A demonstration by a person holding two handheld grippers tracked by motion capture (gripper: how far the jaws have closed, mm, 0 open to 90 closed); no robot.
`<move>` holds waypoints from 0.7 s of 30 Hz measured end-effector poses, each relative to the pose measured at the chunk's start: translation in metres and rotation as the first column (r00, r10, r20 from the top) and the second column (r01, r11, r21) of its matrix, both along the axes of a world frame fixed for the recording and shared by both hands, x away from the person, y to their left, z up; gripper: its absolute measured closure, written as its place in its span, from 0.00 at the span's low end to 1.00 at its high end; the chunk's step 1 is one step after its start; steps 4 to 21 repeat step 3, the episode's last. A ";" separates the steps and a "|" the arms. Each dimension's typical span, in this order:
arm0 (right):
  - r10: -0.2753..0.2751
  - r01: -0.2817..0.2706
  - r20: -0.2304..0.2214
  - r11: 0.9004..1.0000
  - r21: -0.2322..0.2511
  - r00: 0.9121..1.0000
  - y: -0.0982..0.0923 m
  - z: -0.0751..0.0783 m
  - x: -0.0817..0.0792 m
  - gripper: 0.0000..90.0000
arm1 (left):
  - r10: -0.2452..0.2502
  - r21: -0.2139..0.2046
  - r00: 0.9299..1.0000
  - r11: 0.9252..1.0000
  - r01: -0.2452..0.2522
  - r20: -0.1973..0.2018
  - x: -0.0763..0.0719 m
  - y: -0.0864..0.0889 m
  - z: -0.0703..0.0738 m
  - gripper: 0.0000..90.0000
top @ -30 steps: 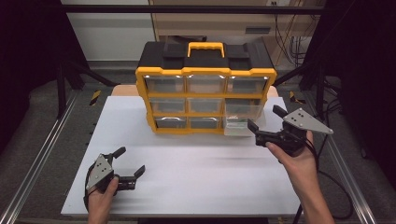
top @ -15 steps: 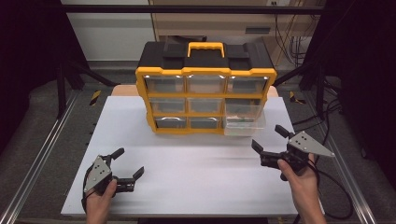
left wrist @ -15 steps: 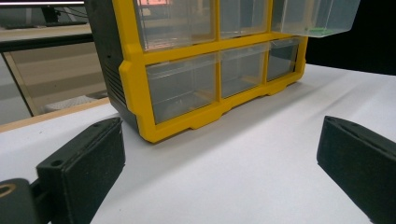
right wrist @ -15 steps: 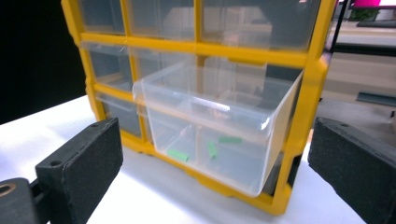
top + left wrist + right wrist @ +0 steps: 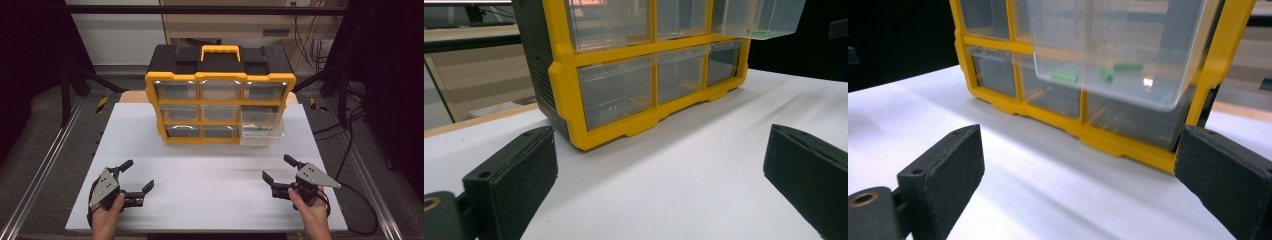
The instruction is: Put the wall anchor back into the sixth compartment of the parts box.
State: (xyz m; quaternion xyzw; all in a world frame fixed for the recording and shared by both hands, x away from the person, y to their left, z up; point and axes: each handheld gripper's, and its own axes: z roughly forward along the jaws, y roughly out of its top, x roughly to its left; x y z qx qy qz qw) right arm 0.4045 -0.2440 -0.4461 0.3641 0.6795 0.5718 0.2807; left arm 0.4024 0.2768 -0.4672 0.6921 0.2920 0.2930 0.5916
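While the yellow organizer (image 5: 220,95) stands at the far middle of the white table (image 5: 210,200), both grippers sit low near the front edge, well apart from it and from each other. The left gripper (image 5: 134,177) rests at the front left corner in the person's hand, its jaws spread wide with nothing between them; in the left gripper view the organizer's lower left corner fills the gap between the two black jaws. The right gripper (image 5: 279,169) sits at the front right, jaws likewise wide and empty, pointed toward the organizer's right side. There the middle-row right drawer (image 5: 261,125) is pulled partway out, hanging forward over the table. In the right gripper view that clear drawer shows a few small green pieces (image 5: 1064,76) lying on its bottom. The other drawers are pushed in flush with the frame.
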 end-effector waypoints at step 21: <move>0.008 -0.007 -0.012 1.000 0.023 1.000 0.000 -0.011 0.000 0.07 | -0.006 0.005 1.000 1.000 0.006 -0.002 0.001 -0.001 -0.001 0.01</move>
